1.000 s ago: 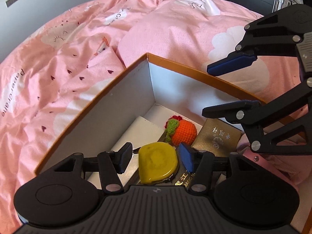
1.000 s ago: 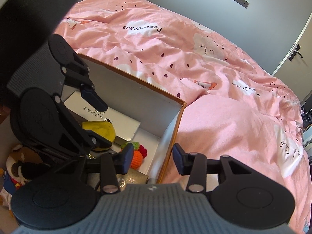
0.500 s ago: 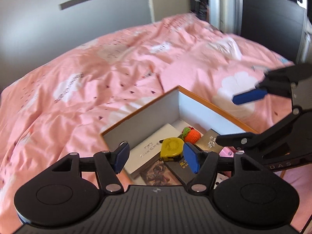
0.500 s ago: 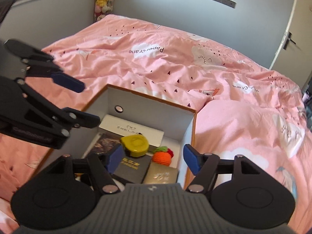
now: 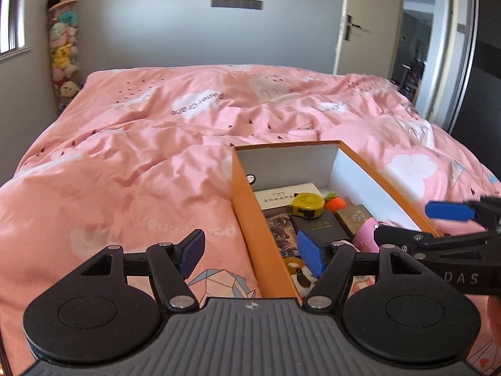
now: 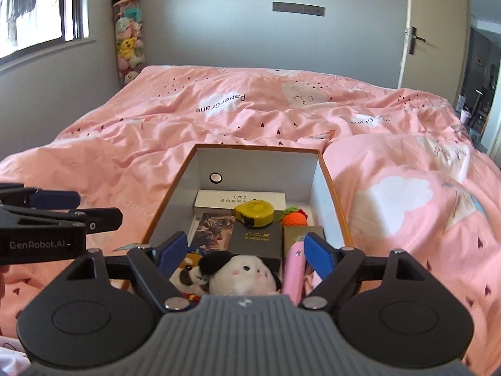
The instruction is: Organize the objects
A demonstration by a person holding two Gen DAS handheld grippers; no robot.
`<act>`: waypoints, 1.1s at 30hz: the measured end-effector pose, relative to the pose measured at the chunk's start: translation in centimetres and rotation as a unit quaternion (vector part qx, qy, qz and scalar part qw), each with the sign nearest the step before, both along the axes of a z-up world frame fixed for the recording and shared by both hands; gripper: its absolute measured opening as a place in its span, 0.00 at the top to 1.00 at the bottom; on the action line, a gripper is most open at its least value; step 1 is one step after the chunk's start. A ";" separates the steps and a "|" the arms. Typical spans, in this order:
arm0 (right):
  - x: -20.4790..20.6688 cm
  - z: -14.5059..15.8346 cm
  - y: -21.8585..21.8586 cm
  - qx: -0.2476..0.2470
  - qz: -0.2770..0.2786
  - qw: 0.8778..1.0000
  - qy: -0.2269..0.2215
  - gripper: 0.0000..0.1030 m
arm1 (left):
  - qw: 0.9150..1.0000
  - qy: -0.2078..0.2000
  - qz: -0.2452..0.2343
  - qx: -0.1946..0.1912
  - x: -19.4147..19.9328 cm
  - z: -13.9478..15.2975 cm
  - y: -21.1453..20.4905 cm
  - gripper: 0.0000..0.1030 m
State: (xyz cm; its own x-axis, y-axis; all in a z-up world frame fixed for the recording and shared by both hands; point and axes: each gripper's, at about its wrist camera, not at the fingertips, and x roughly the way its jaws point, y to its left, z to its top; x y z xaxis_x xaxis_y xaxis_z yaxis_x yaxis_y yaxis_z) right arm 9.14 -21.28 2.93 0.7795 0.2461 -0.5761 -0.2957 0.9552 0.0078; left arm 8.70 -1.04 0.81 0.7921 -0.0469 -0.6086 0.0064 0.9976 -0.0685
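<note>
**Box looks packed, both grippers empty**

While both sets of jaws are spreading apart, nothing sits between either pair, so neither tool carries anything. The right gripper [image 6: 242, 252] hangs above the near end of the orange box [image 6: 333, 188], its fingers framing a white plush toy [image 6: 245, 274], with a brown-and-white plush [image 6: 188, 274] at the left finger and a pink cylinder [image 6: 294, 269] at the right one. Just beyond the fingertips lie a dark booklet [image 6: 255, 239], a picture card [image 6: 213, 228] and a gold packet [image 6: 299, 233]; further out come the yellow tape measure [image 6: 254, 214], the crocheted orange toy [image 6: 294, 217] and, against the far wall, a white glasses case [image 6: 239, 200].

The left gripper [image 5: 250, 252] straddles the box's left wall, one finger over the pink duvet [image 5: 125, 172], the other over the contents.

Judging by the bare bedding around the box, the gathering seems essentially finished. No lid is in view, so whether closing remains cannot be told.
</note>
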 end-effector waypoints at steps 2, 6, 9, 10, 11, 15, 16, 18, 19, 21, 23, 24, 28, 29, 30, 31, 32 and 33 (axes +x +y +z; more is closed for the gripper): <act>-0.9 -0.4 0.1 0.009 -0.009 1.000 -0.006 0.18 | 1.000 -0.004 0.004 0.001 -0.7 -0.2 0.1 0.23; -2.4 -1.1 0.1 0.003 -0.021 0.999 -0.023 0.17 | 0.999 -0.009 0.011 0.040 -2.0 -0.9 -0.5 0.22; -2.9 -1.6 -0.1 0.002 -0.032 0.999 -0.019 0.17 | 0.997 -0.019 0.028 0.075 -3.0 -1.3 -1.1 0.21; -3.1 -1.8 -0.2 0.006 -0.037 0.999 -0.015 0.17 | 0.997 -0.015 0.026 0.072 -3.1 -1.5 -1.0 0.21; -3.2 -1.9 -0.3 0.009 -0.041 0.999 -0.013 0.17 | 0.998 -0.007 0.023 0.064 -3.2 -1.7 -1.0 0.20; -3.8 -2.2 -0.2 0.003 -0.052 0.998 -0.021 0.15 | 0.998 0.005 0.027 0.056 -3.5 -2.3 -0.9 0.19; -3.9 -2.3 -0.1 -0.001 -0.053 0.998 -0.022 0.15 | 0.998 0.004 0.029 0.060 -3.6 -2.5 -1.0 0.19; -4.0 -2.4 0.1 -0.003 -0.051 0.998 -0.023 0.14 | 0.998 0.006 0.028 0.063 -3.8 -2.7 -1.1 0.19; -4.0 -2.4 0.1 -0.004 -0.051 0.998 -0.023 0.14 | 0.998 0.008 0.027 0.061 -3.9 -2.8 -1.1 0.19; -4.1 -2.5 0.2 -0.009 -0.052 0.998 -0.025 0.13 | 0.998 0.011 0.026 0.059 -3.9 -2.9 -1.1 0.18; -4.2 -2.6 0.3 -0.012 -0.053 0.998 -0.026 0.13 | 0.998 0.011 0.029 0.059 -3.9 -2.8 -1.1 0.17; -4.2 -2.6 0.3 -0.013 -0.054 0.998 -0.026 0.13 | 0.998 0.012 0.029 0.059 -3.9 -2.8 -1.1 0.17; -4.1 -2.7 0.3 -0.012 -0.055 0.998 -0.024 0.13 | 0.997 0.020 0.030 0.066 -3.8 -3.0 -1.1 0.16; -4.1 -2.7 0.3 -0.013 -0.056 0.998 -0.024 0.13 | 0.997 0.021 0.030 0.066 -3.8 -3.0 -1.1 0.16; -4.1 -2.7 0.2 -0.013 -0.056 0.998 -0.024 0.13 | 0.997 0.022 0.030 0.067 -3.8 -3.0 -1.1 0.16; -4.1 -2.7 0.3 -0.012 -0.056 0.998 -0.023 0.13 | 0.997 0.022 0.030 0.067 -3.8 -3.0 -1.2 0.16; -4.1 -2.7 0.3 -0.012 -0.055 0.998 -0.023 0.13 | 0.997 0.023 0.030 0.066 -3.8 -3.0 -1.2 0.16; -4.1 -2.7 0.3 -0.013 -0.056 0.998 -0.023 0.13 | 0.997 0.024 0.030 0.066 -3.9 -3.0 -1.2 0.16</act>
